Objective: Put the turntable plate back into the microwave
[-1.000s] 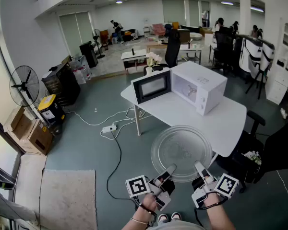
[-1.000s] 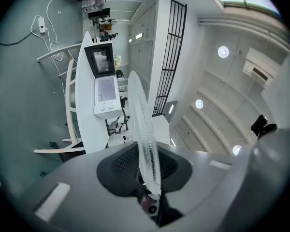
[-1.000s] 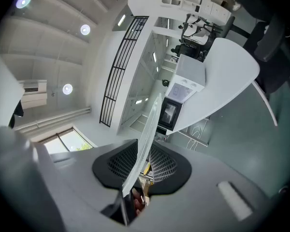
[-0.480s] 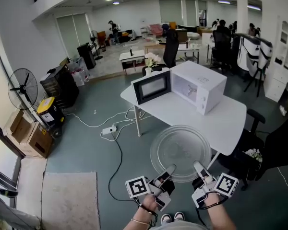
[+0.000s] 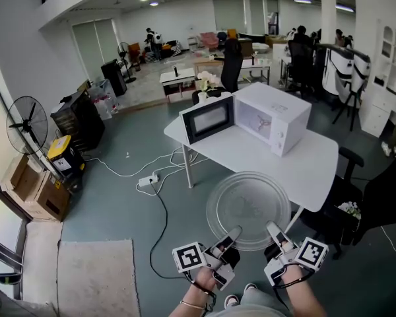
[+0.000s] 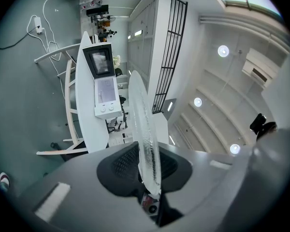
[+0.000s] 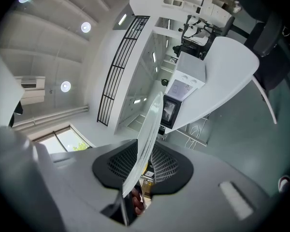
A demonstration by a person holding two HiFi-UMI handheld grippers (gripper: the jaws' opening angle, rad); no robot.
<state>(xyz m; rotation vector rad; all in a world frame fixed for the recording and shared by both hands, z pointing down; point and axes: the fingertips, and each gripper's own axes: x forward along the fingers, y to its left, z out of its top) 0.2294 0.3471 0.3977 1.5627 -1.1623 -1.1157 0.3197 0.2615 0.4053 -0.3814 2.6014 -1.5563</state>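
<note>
A clear round glass turntable plate (image 5: pixel 249 210) is held roughly level in the air at the near edge of the white table (image 5: pixel 310 167). It is well apart from the white microwave (image 5: pixel 277 121), whose dark-windowed door (image 5: pixel 208 119) stands open. The left gripper (image 5: pixel 230 236) is clamped on the plate's near-left rim. The right gripper (image 5: pixel 273 231) is clamped on its near-right rim.

One turntable plate (image 5: pixel 249 207), one microwave (image 5: pixel 272 119), two grippers (image 5: pixel 232 235) (image 5: pixel 273 231)
</note>
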